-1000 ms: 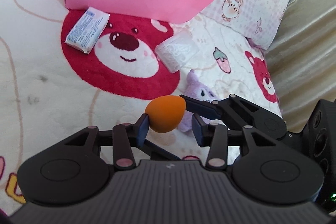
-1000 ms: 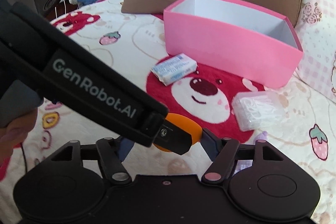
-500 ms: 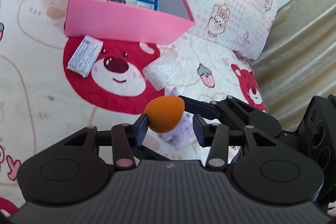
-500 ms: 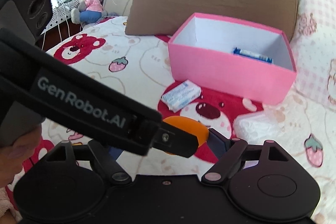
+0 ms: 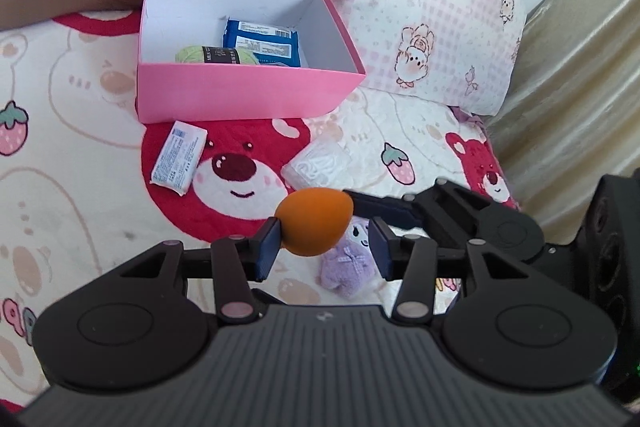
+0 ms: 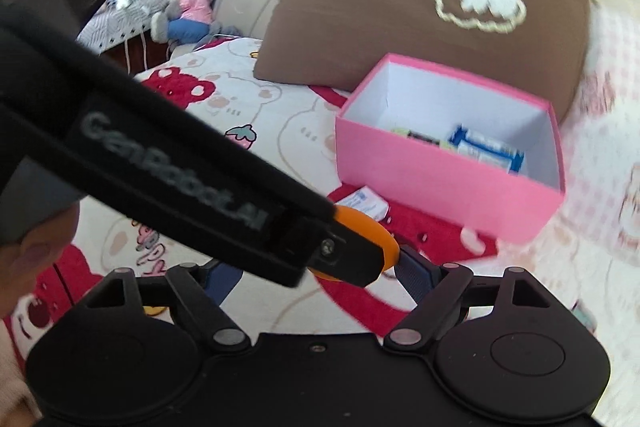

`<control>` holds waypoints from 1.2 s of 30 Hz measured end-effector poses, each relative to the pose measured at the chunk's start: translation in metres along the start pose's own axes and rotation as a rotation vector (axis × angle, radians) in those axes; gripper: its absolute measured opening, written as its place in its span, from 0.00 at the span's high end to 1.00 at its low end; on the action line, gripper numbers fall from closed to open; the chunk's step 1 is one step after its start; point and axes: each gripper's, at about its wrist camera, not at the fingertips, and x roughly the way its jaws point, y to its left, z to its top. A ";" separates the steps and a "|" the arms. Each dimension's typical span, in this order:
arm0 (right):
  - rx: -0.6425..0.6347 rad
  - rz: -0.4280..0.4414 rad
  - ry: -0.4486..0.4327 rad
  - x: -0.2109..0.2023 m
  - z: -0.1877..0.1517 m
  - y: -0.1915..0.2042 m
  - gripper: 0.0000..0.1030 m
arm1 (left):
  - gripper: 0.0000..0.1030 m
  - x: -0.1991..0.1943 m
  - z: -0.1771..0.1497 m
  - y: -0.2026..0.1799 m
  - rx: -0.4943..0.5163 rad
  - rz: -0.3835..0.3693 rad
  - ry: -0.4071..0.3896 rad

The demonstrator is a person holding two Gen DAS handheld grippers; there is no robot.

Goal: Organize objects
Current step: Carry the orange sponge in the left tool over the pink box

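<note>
Left wrist view: the left claw [image 5: 324, 247] stood released. Only its left pad touched the orange sponge [image 5: 316, 221], and its right pad was apart from it. A second black finger [image 5: 380, 203] reached in from the right and pressed the sponge's far right side, so I judged the sponge was pinched between one finger of each tool, held up off the bed [image 5: 60, 187]. The pink box [image 5: 240, 91] lay far and left, holding a blue pack [image 5: 262, 43] and green yarn [image 5: 216, 55]. A white packet [image 5: 178, 157] and a clear packet [image 5: 318, 163] lay just near of it.

Right wrist view (blurred): the right claw [image 6: 318, 275] was also spread wide, with the sponge against its right pad and the left tool crossing in front. I judged this was a handover or a shared carry toward the box.
</note>
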 end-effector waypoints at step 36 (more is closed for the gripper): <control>-0.081 0.048 -0.110 0.005 0.085 -0.063 0.31 | 0.56 -0.027 0.098 -0.006 0.086 0.003 -0.115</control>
